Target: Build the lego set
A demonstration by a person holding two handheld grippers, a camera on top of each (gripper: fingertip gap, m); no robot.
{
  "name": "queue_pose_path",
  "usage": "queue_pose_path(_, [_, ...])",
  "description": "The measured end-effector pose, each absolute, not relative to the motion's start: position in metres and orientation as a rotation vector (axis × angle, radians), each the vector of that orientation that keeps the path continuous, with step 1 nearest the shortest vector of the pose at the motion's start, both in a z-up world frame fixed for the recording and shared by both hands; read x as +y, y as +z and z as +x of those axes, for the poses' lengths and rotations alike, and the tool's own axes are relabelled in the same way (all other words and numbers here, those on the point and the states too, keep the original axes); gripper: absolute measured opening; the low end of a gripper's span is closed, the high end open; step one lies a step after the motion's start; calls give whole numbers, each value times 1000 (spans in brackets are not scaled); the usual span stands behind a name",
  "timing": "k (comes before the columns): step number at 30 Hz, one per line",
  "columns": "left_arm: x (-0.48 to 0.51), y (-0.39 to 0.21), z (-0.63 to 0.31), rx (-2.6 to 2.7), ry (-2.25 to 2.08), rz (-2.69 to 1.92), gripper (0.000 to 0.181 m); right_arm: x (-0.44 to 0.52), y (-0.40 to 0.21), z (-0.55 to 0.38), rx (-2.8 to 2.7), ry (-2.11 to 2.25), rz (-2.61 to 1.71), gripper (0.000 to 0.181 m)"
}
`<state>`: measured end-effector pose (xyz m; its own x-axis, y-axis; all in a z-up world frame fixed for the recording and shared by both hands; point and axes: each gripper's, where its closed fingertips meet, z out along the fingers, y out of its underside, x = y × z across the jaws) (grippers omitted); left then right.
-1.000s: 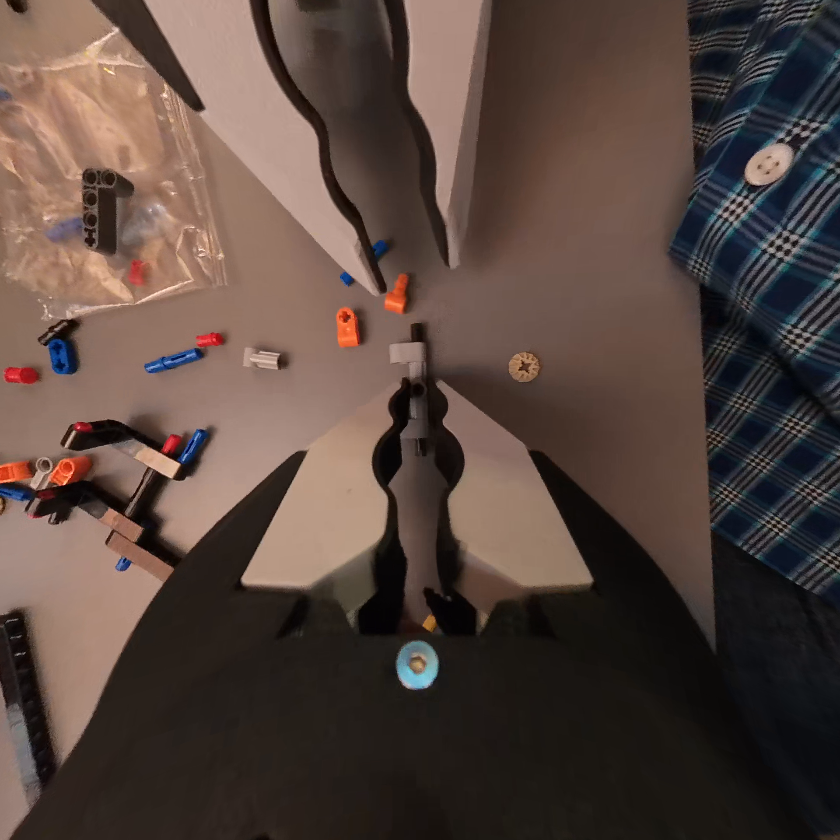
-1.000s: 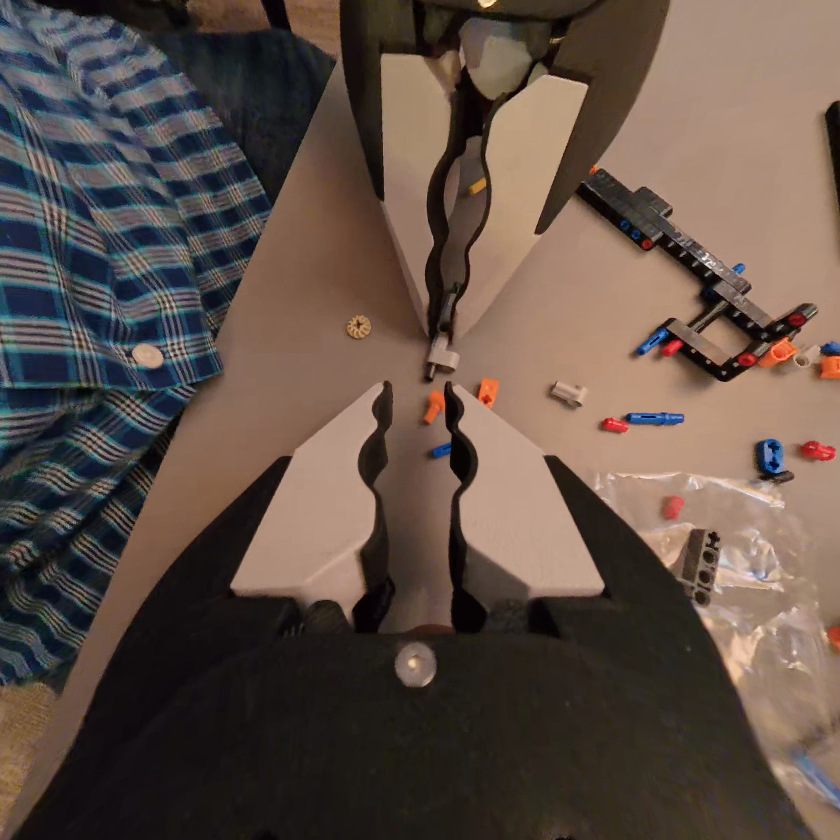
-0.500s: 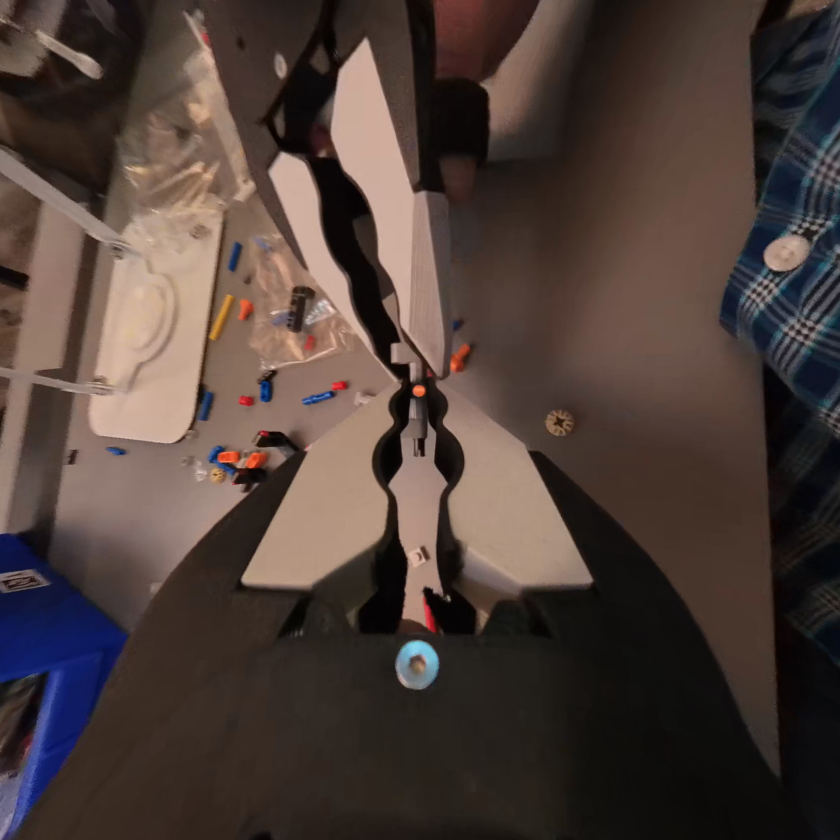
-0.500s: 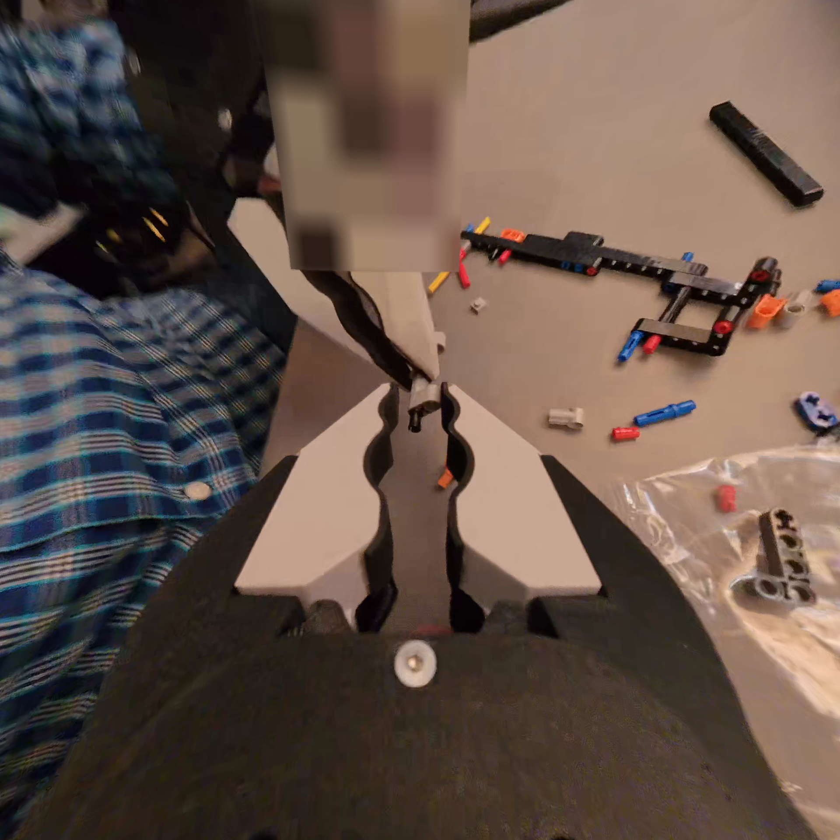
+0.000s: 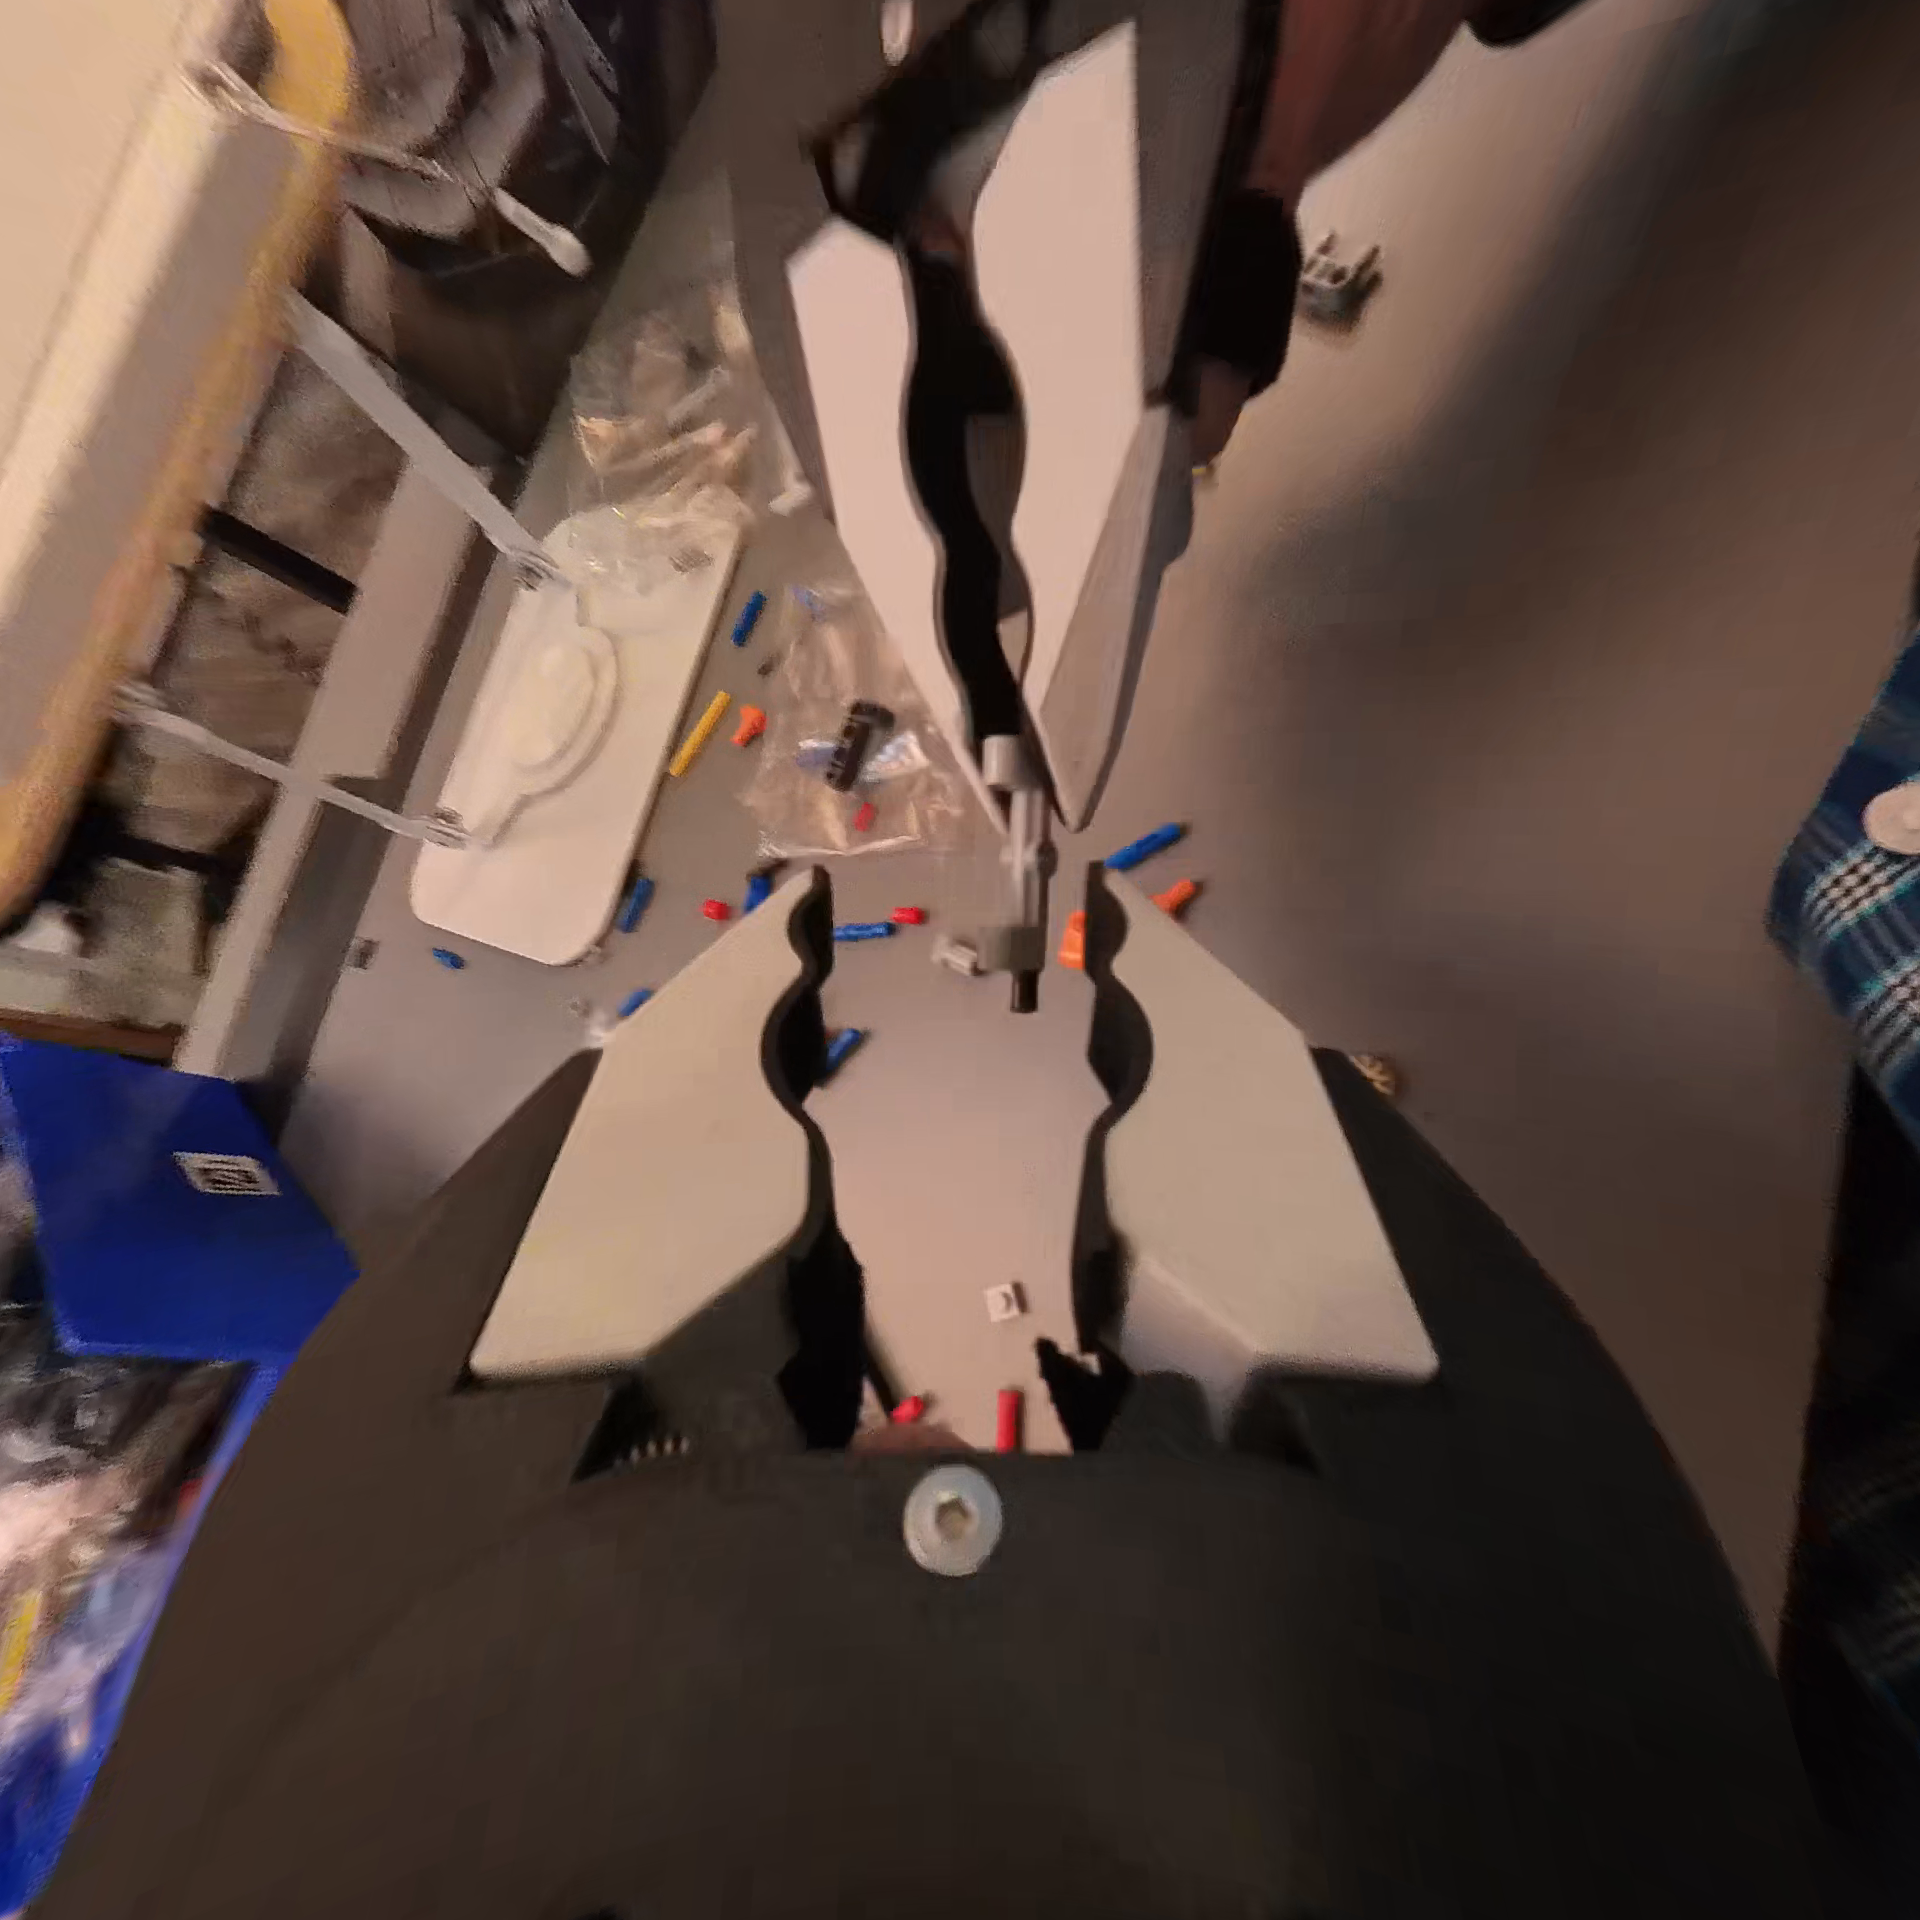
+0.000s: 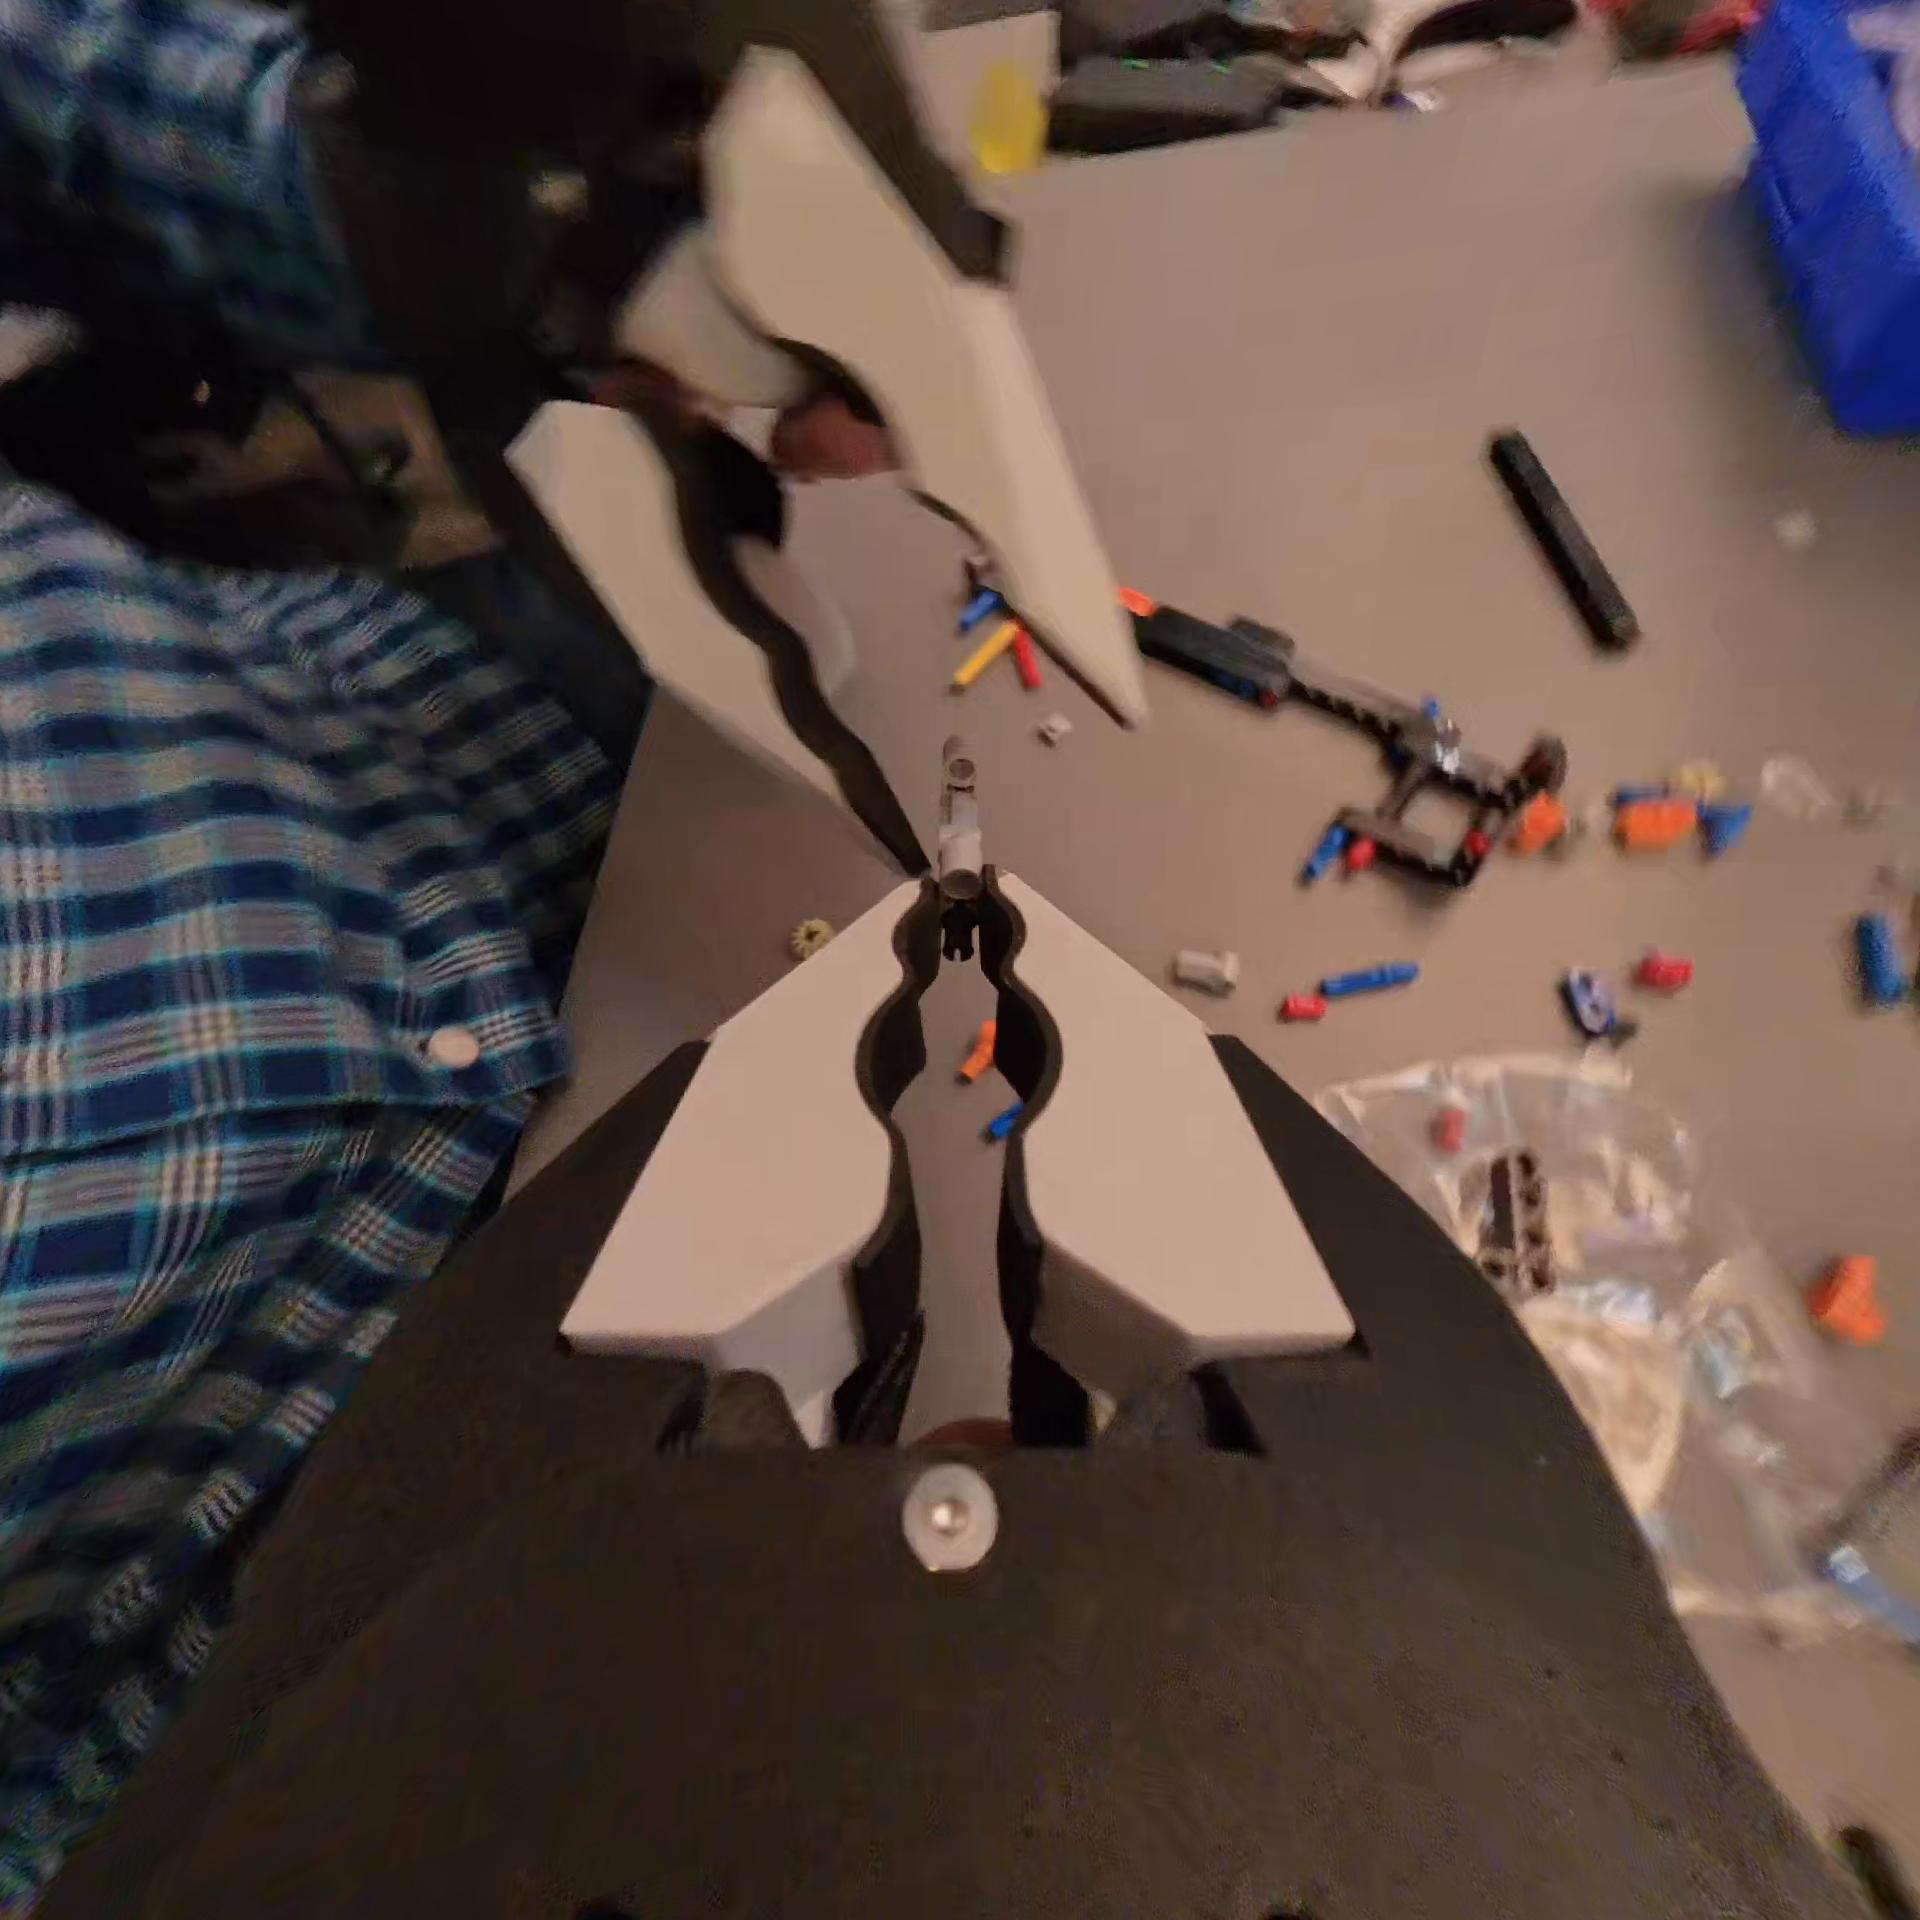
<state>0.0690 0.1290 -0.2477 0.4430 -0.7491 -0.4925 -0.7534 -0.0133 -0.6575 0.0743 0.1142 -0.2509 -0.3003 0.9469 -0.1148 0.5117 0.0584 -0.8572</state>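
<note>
Task barely begun: my right hand-held gripper grasps grey axle piece; left hand-held gripper released; frame unfinished, parts loose on surface.

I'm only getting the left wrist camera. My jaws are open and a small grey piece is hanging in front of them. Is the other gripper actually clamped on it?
Observer: Yes. In the right wrist view the right gripper is shut on the grey piece, pinching its near end.
Operator: Where's the half-built black frame?
Observer: The black frame lies flat on the table, to the right of that gripper.
Operator: Any long beam loose?
Observer: One long black beam lies alone beyond the frame.
</note>
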Motion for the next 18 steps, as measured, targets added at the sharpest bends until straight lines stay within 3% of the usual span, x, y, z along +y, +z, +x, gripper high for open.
queue_pose_path(2, [124,-253,75,1319,-81,-1806,47,112,-249,75,-1953,1031,-1343,5])
queue_pose_path(4, [118,-252,82,1335,-184,-1819,20,110,-247,74,-2012,944,-1277,5])
queue_pose_path(5, [117,-253,83,1339,-212,-1830,15,110,-247,73,-2027,923,-1261,5])
queue_pose_path(13, [119,-257,64,1216,-286,-1925,5,124,-235,70,-1926,953,-1341,16])
queue_pose_path(18, [113,-271,45,1153,-253,-2057,5,126,-266,85,-1912,945,-1553,21])
